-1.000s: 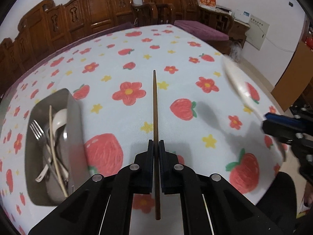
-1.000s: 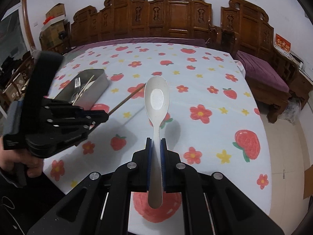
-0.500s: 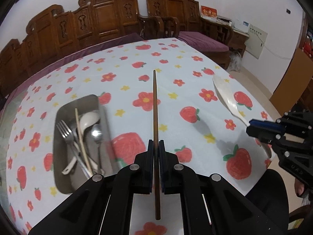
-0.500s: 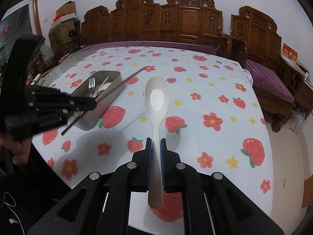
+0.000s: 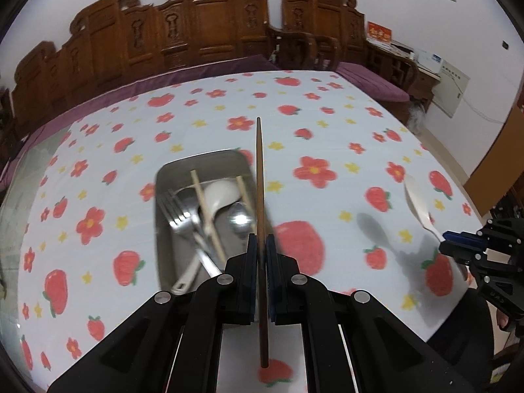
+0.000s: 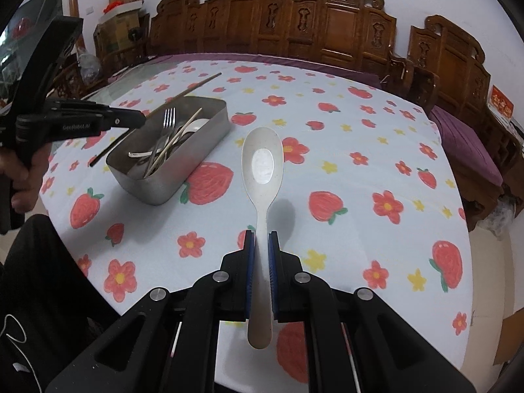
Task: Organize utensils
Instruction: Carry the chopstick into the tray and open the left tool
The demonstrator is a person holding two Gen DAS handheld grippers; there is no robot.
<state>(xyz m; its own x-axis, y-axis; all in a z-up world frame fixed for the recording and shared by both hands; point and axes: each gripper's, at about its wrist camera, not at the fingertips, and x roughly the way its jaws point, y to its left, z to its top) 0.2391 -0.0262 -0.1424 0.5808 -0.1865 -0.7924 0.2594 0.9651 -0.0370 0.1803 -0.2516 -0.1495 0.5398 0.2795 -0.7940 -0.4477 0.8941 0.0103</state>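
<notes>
Chopstick (image 5: 260, 180) sat pinched in my left claw (image 5: 261, 255), long axis running over the tin's (image 6: 209, 137) right rim, nearer it than my right claw (image 6: 261, 249), which pinched the white spoon (image 6: 262, 170) above the desk (image 6: 360, 196).

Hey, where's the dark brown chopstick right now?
The dark chopstick is clamped in the left gripper, held above the right edge of the metal tray; from the right wrist view it hangs at the left, over the tray's far side.
</notes>
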